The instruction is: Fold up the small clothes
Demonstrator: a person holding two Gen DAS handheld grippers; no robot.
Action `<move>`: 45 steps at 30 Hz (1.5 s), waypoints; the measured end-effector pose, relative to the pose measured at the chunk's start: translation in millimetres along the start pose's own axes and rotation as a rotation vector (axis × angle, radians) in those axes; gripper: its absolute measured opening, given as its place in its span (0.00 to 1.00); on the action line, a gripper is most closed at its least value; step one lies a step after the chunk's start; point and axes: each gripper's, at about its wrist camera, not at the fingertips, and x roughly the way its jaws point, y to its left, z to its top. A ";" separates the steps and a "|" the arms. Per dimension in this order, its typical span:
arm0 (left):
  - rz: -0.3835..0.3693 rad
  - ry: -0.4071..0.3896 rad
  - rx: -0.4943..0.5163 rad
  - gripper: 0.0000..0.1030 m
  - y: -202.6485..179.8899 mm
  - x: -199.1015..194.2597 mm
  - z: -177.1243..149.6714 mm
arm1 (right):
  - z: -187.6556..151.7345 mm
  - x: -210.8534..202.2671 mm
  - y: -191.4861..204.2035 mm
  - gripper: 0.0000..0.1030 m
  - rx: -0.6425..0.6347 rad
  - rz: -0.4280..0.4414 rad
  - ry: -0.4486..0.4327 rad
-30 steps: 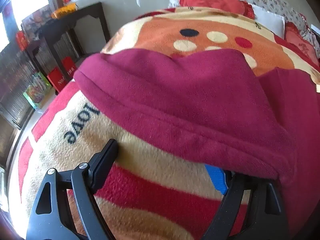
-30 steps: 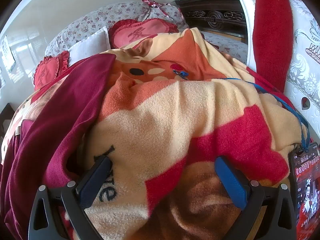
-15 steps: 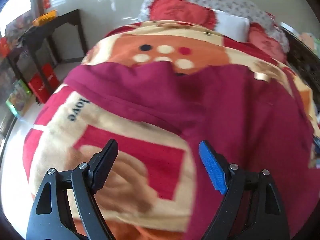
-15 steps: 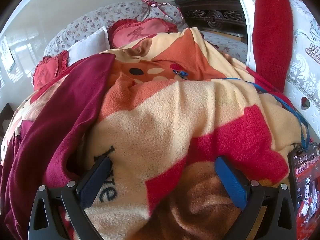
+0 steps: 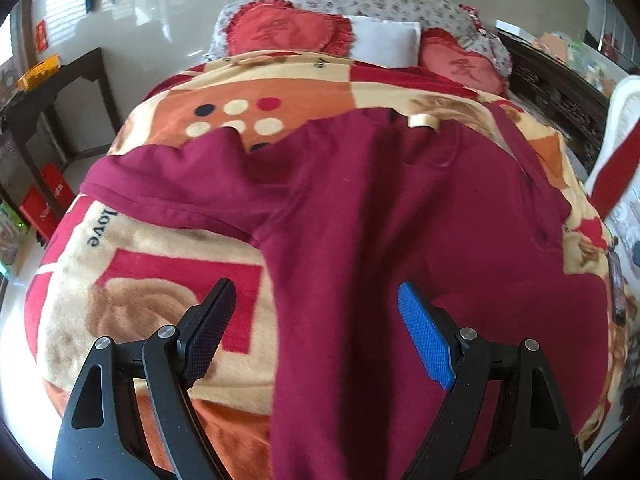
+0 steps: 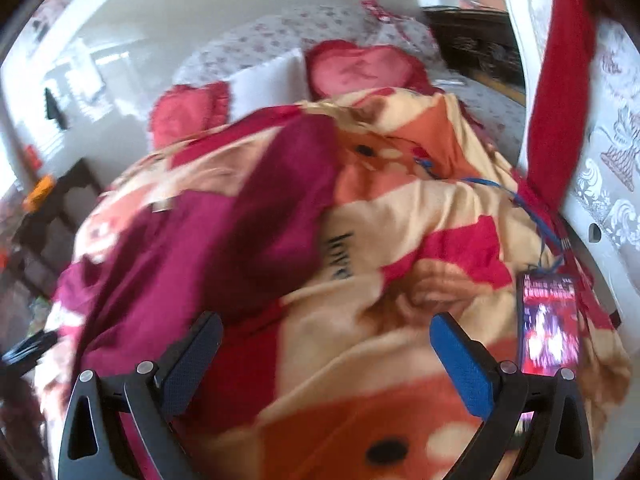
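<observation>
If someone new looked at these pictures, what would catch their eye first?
The maroon garment spread across the patterned blanket, filling the middle of the left wrist view. Behind it, two red heart-shaped cushions lie at the bed's head. Both grippers, left and right, are open and empty.

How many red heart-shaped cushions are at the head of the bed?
2. One heart-shaped cushion lies left of the white pillow in the left wrist view; the other lies right of it. Bedding could hide more.
</observation>
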 end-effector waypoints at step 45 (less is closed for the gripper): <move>0.048 -0.026 -0.100 0.81 30.3 -9.7 23.5 | 8.0 73.6 245.0 1.00 -0.204 -0.042 0.009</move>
